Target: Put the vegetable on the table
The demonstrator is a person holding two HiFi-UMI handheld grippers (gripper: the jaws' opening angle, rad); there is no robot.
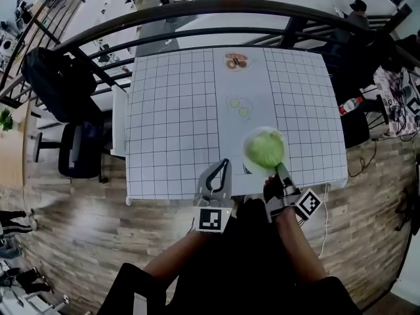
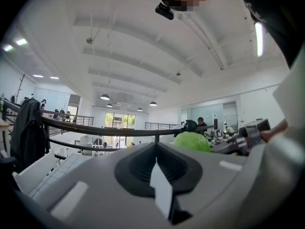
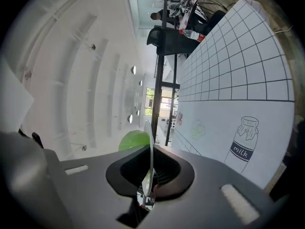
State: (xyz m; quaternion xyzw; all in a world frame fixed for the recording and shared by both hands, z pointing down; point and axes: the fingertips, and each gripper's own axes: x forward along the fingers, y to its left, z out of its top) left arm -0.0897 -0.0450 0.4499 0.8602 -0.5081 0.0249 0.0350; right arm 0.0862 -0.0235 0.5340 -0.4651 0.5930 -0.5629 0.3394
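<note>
**Item 1: right gripper** (image 1: 279,170). I read its jaws as clamped on the near rim of a white plate (image 1: 249,138). In the right gripper view (image 3: 150,175) the plate (image 3: 150,159) runs edge-on as a thin pale line straight out from between the jaws. This gripper is rolled onto its side.

**Item 2: vegetable** (image 1: 266,148). Round, pale green and leafy, it sits on the plate just ahead of the right gripper. In the right gripper view it bulges beyond the jaws on the plate's upper face (image 3: 133,140). From the left gripper it shows ahead and to the right (image 2: 192,141).

**Item 3: surface** (image 1: 170,123). White with a black grid, it lies below and ahead of both grippers. In the right gripper view (image 3: 238,80) it stands apart from the plate. A printed milk bottle (image 3: 245,140) lies under the plate's side, and two other printed pictures (image 1: 239,106) lie further ahead.

**Item 4: left gripper** (image 1: 225,163). Its jaws are together with nothing between them (image 2: 157,163). It sits just left of the right gripper, pointing up toward the ceiling.

**Item 5: railing** (image 1: 197,8). Dark and curved, it runs beyond the far edge of the surface.
</note>
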